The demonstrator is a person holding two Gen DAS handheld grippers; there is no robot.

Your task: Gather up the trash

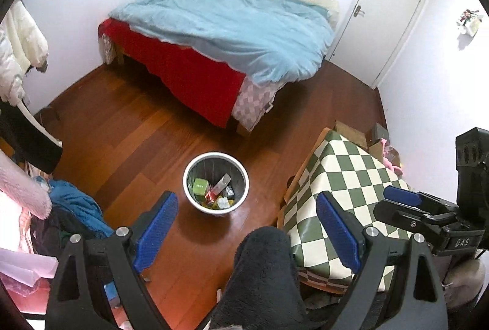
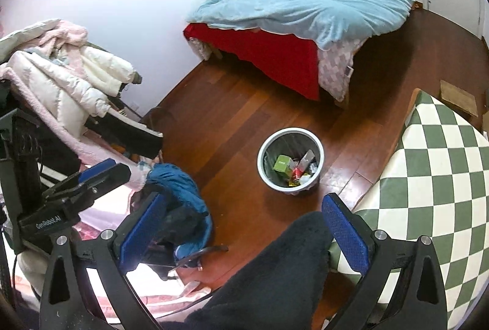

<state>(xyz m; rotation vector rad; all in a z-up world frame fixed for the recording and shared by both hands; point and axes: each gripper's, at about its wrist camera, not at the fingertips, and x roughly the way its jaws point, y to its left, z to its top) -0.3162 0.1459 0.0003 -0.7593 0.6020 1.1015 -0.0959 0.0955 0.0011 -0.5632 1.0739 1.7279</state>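
You had a broad stretch of bare wooden floor (image 1: pixel 128 128) to move over, hemmed by the bed (image 1: pixel 220 33) against the far wall, the table with the green-and-white checked cloth (image 1: pixel 339 177) on your right, and the heap of clothes (image 2: pixel 64 76) on your left. The closed white door (image 1: pixel 388 15) stood beyond the bed's corner.

The trash bin (image 1: pixel 215 181) stood alone on the floor, apart from bed and table. It lay ahead of and below your left gripper (image 1: pixel 244 226), just beyond its left fingertip, and well ahead of your right gripper (image 2: pixel 244 232). Inside it you could see a green box (image 1: pixel 200 187), a red wrapper and other scraps lying mixed.

Both of your grippers stood with their blue pads wide apart and nothing held between them. A dark fleece-covered leg (image 1: pixel 262 278) rose between the fingers in both views and hid the floor nearest you. The smaller scraps in the bin were too small to identify, and the clothes pile was cut off at the frame's edge.
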